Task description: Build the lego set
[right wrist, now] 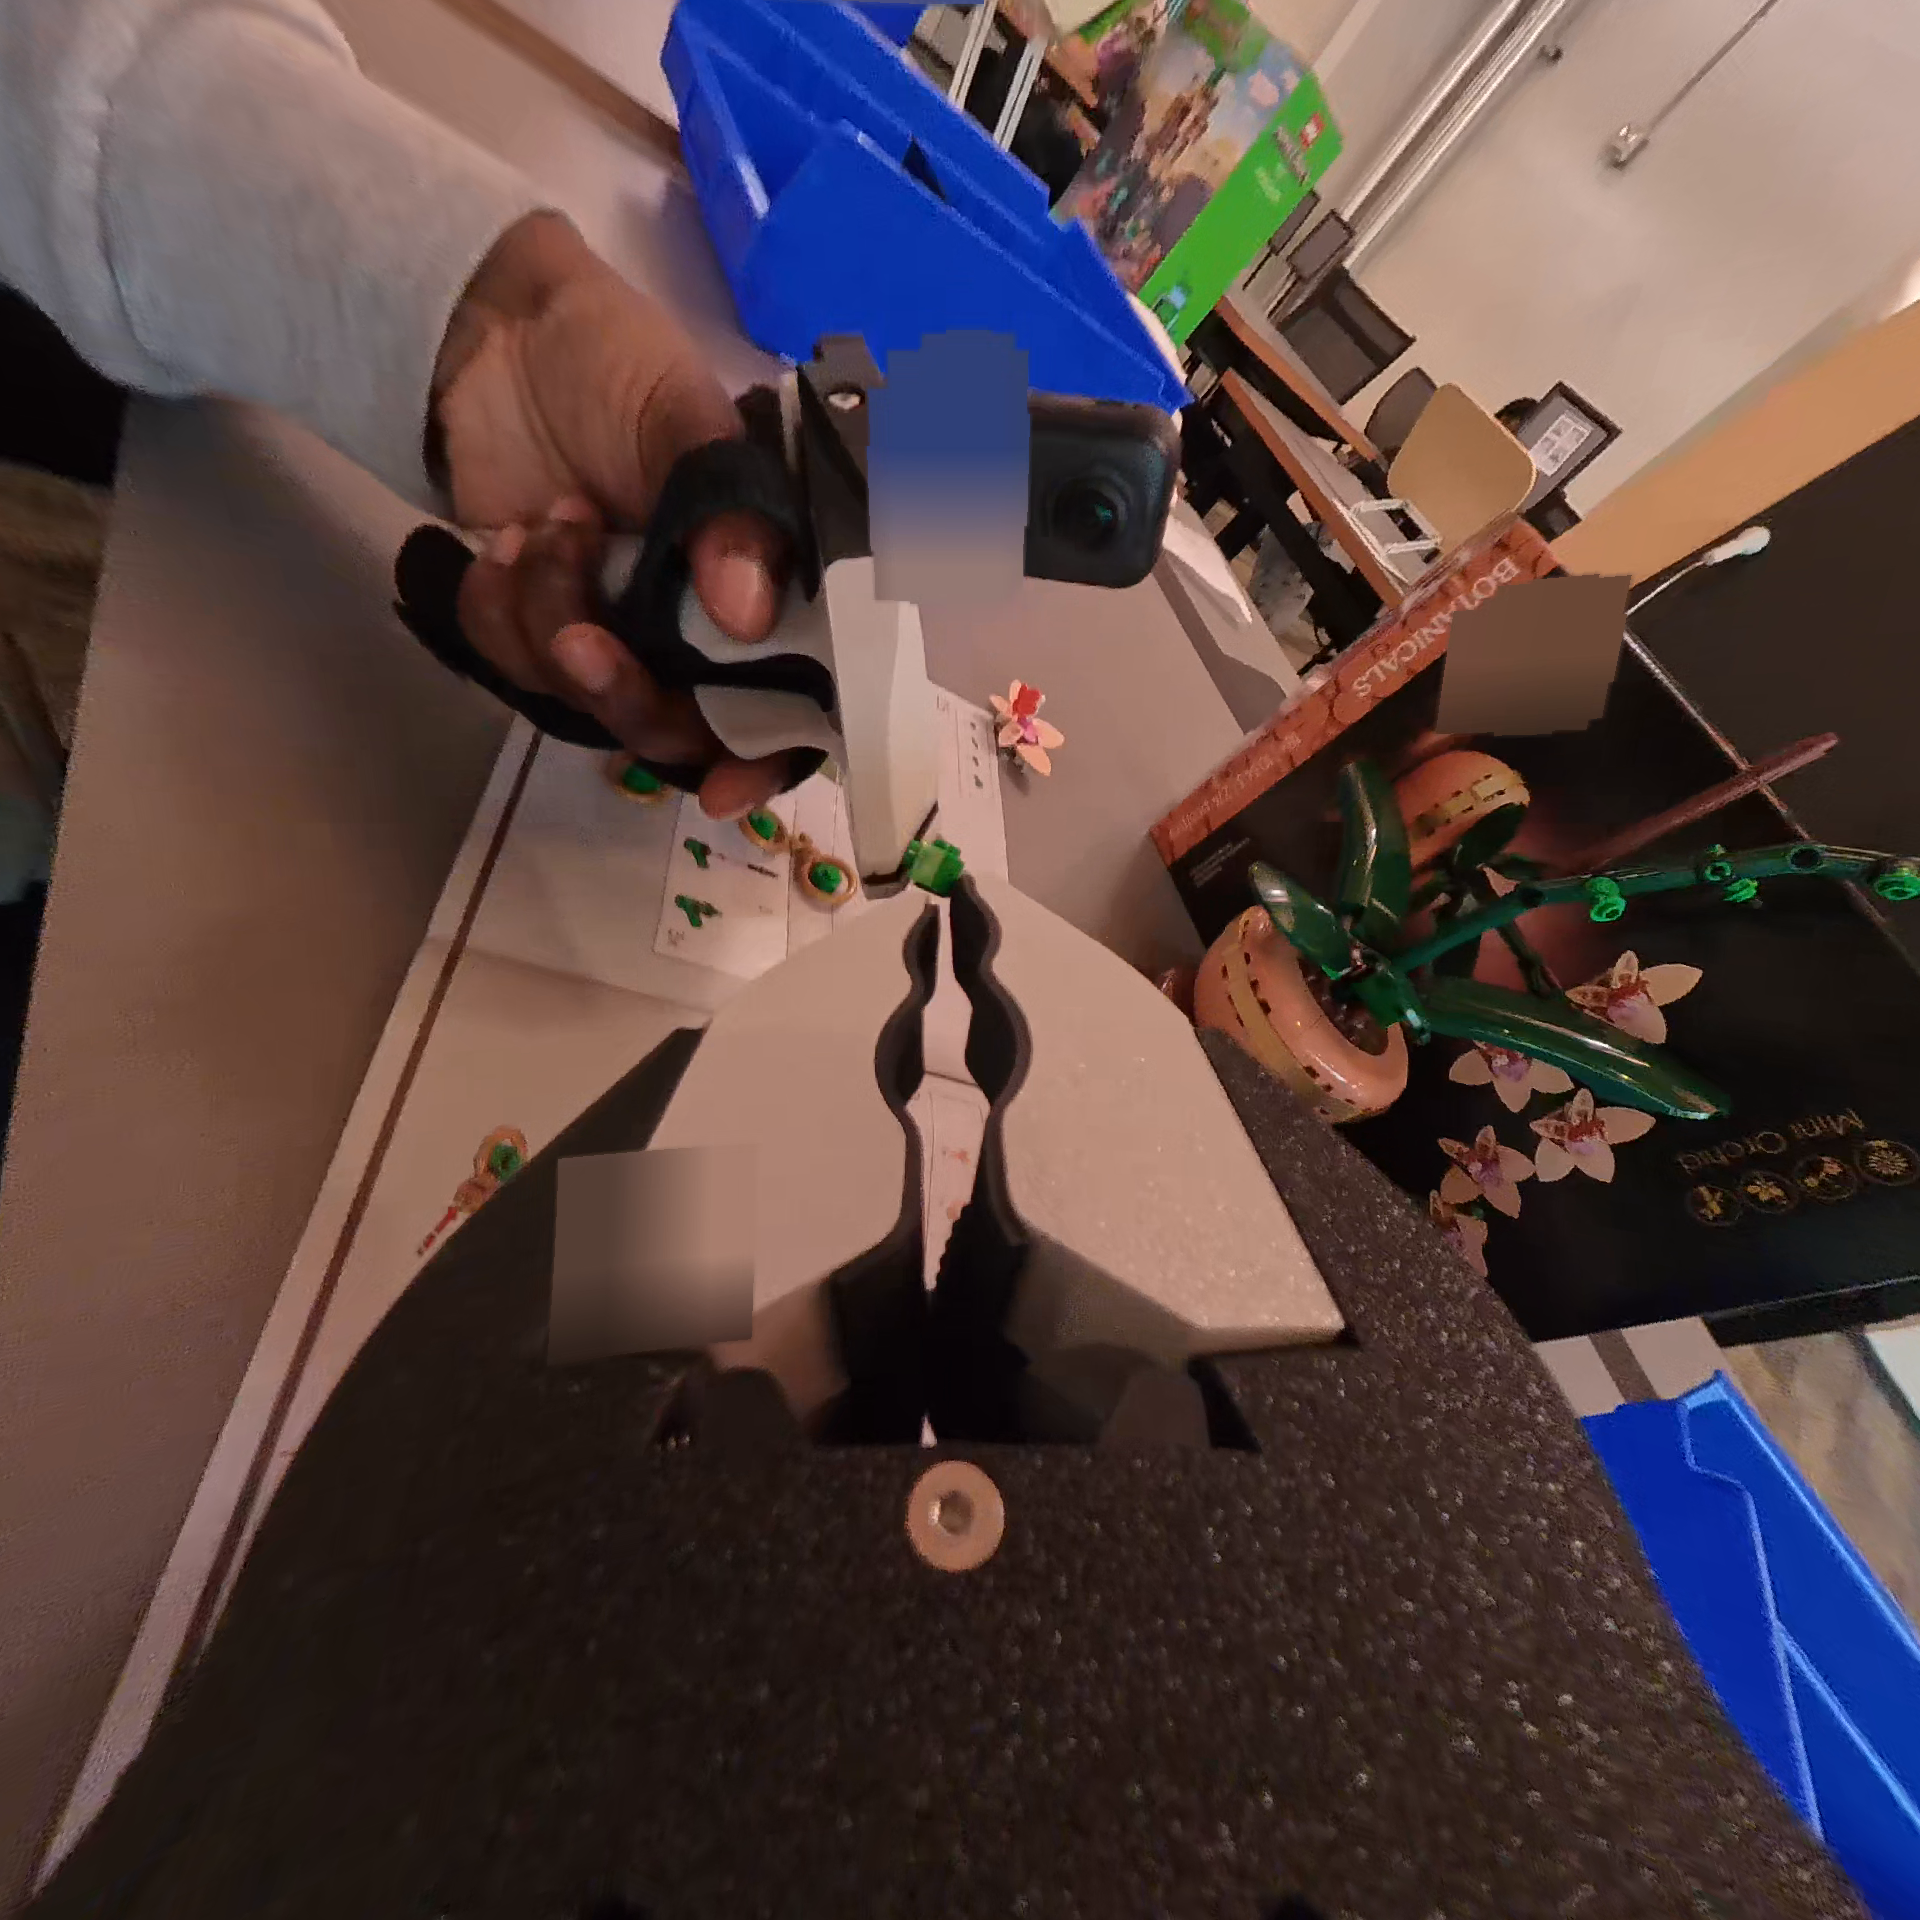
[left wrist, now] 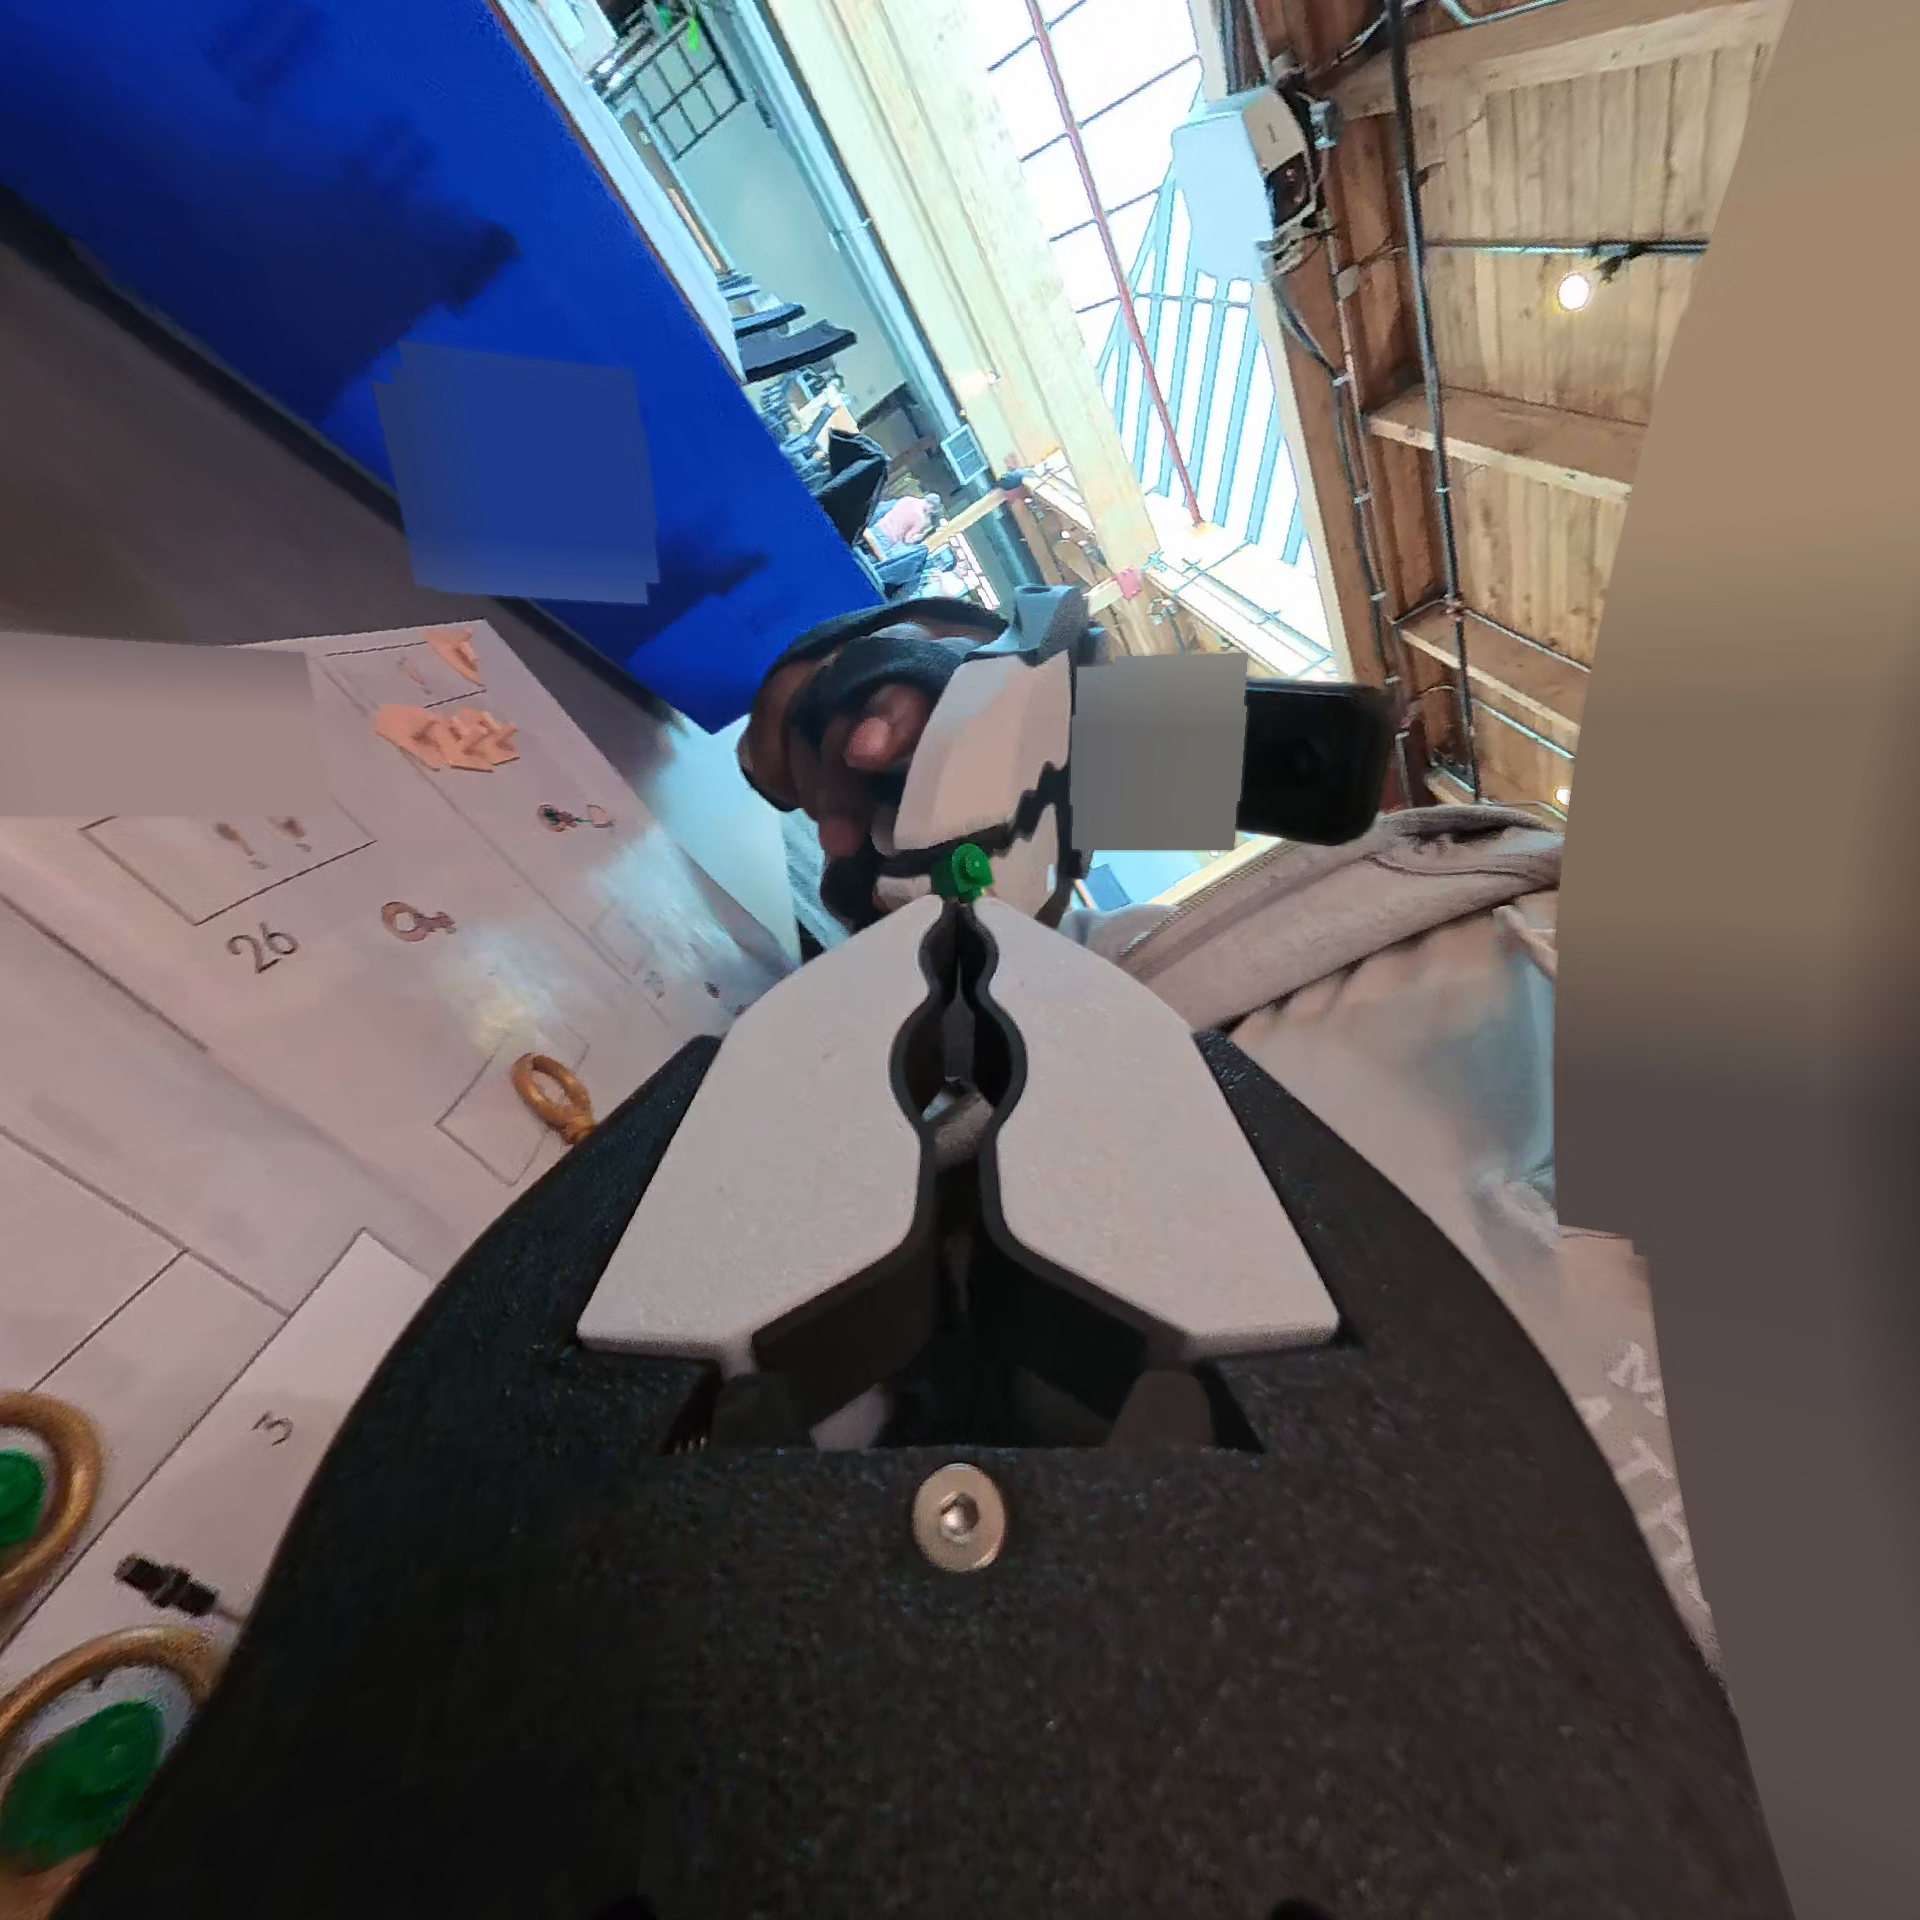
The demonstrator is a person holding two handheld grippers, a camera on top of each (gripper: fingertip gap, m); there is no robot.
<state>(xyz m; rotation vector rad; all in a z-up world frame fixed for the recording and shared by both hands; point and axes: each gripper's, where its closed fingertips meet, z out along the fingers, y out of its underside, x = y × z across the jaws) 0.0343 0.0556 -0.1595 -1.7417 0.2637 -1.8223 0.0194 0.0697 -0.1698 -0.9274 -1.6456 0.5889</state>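
Observation:
A small green lego piece (left wrist: 962, 873) is held in the air between the two grippers. My left gripper (left wrist: 958, 910) is shut on it at the very tips. The right wrist view shows this gripper from the side, with the green piece (right wrist: 931, 862) at its fingertips (right wrist: 891, 868). My right gripper (right wrist: 951, 902) meets the piece from the opposite side, with its jaws almost closed and pinching the piece's edge. It appears farther off in the left wrist view (left wrist: 966, 847). The partly built orchid (right wrist: 1455, 935) stands in its tan pot (right wrist: 1288, 1023) to the right.
An instruction sheet (left wrist: 312, 987) lies on the table, bearing gold rings with green pieces (right wrist: 826, 878). A pink flower (right wrist: 1027, 727) lies beyond it. The dark set box (right wrist: 1714, 1122) is at the right, and blue bins (right wrist: 883, 218) stand behind. A person's hands hold both grippers.

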